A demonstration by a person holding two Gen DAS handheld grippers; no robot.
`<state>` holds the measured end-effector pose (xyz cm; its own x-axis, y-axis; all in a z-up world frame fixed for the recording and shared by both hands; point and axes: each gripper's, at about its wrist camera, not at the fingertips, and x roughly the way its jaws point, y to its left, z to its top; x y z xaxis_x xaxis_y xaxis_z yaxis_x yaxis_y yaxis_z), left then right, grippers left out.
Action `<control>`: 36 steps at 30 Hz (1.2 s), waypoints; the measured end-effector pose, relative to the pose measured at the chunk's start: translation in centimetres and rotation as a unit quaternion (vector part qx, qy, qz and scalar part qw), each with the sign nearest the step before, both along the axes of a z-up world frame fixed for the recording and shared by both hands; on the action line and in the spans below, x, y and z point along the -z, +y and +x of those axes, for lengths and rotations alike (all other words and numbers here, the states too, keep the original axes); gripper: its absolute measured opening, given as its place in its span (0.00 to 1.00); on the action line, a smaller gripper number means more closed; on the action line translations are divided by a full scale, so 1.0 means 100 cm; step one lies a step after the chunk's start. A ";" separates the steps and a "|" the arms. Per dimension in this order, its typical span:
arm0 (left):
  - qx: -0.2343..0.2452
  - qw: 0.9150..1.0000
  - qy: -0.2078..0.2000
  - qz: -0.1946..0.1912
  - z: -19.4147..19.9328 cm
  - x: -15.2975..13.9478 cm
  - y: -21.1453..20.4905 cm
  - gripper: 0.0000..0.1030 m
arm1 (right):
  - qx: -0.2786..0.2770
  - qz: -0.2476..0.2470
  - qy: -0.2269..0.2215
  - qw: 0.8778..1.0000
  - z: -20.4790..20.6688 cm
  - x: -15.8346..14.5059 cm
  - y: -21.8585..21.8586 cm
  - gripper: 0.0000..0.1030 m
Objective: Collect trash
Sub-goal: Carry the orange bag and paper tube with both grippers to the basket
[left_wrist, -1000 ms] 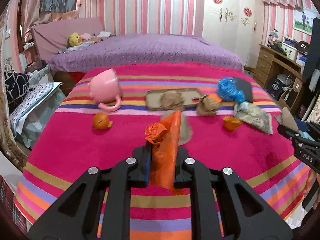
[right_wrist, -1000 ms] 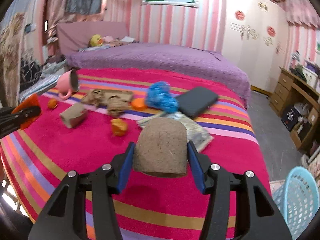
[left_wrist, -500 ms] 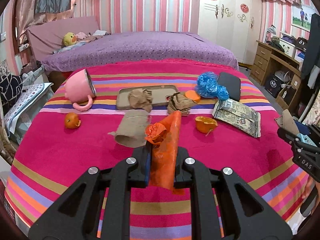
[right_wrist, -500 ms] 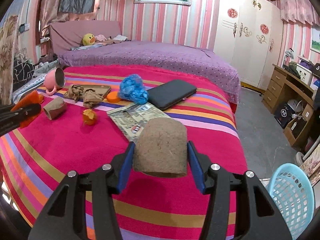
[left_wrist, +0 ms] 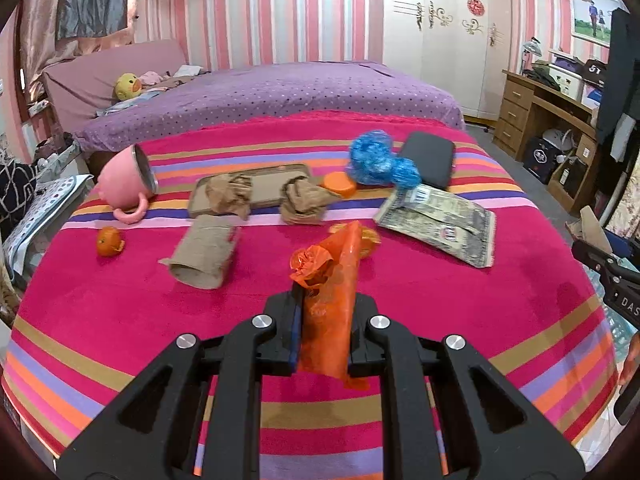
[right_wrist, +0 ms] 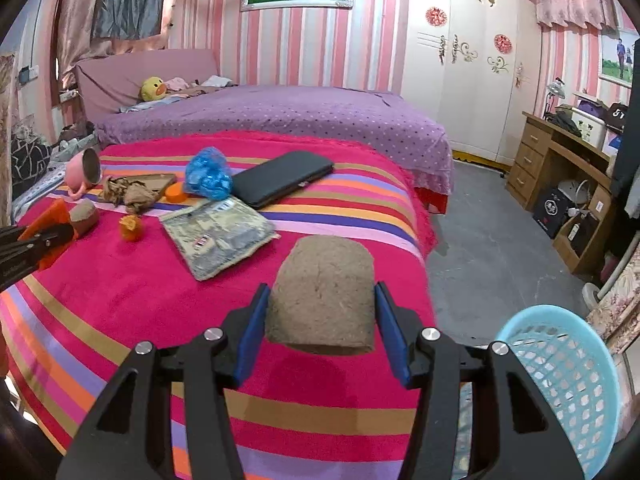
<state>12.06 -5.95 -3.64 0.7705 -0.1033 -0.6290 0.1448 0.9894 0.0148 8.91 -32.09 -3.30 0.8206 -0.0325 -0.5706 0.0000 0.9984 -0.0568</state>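
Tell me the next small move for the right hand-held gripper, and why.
Probably swing the right hand-held gripper rightward and down toward the blue basket. It is shut on a brown tube, above the bed's edge, and the basket stands on the floor just to its lower right.

White letters "DAS" stand on the right gripper [left_wrist: 616, 280] body at the left-wrist view's edge. A dark bag [left_wrist: 596, 69] on the desk [left_wrist: 540, 92] reads "5T". Packet [left_wrist: 438, 224] print is illegible.
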 end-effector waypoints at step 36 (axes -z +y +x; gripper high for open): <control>0.187 0.982 -0.003 -0.024 -0.036 -0.001 -0.293 0.13 | 0.181 0.036 -0.004 0.983 -0.095 0.011 -0.253 0.51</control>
